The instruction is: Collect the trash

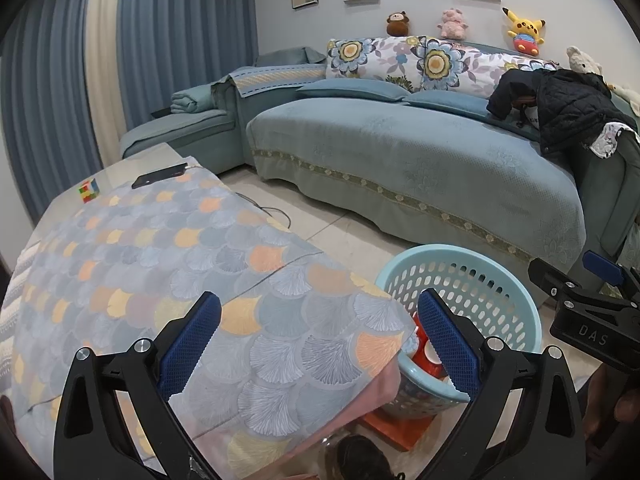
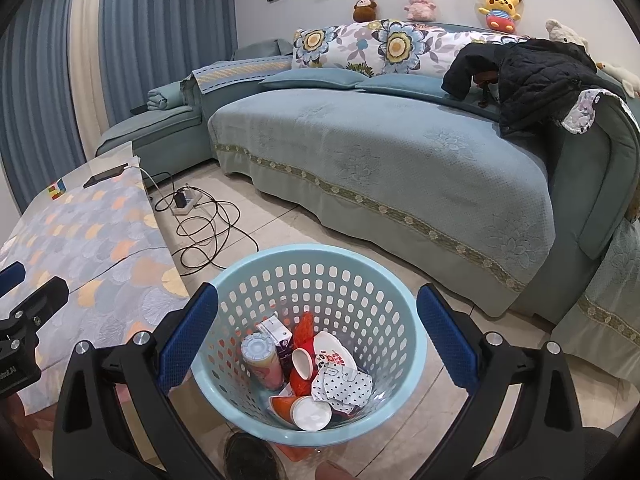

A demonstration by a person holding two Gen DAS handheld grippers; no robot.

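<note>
Blue-padded right gripper [image 2: 318, 340] hangs wide open, holding nothing, over the light blue basket [image 2: 360, 256] on the floor.
Inside the basket lie a can [image 2: 260, 362], a small carton [image 2: 282, 336], paper cups [image 2: 310, 410] and a dotted wrapper [image 2: 344, 388]; left gripper [image 1: 318, 344] is wide open too, holding nothing, above the patterned cloth [image 1: 160, 248] on the table; beside it the basket's rim [image 1: 460, 252]; the sofa [image 2: 380, 152] sits behind.

Both views are taken from the wrists, angled downward and forward toward the sofa [image 1: 400, 152]. The left view is set close above the table [image 1: 160, 248], with the basket [image 1: 460, 280] at lower right. The right view is held close over the basket [image 2: 312, 432]. Sofa, table and basket are shared.
</note>
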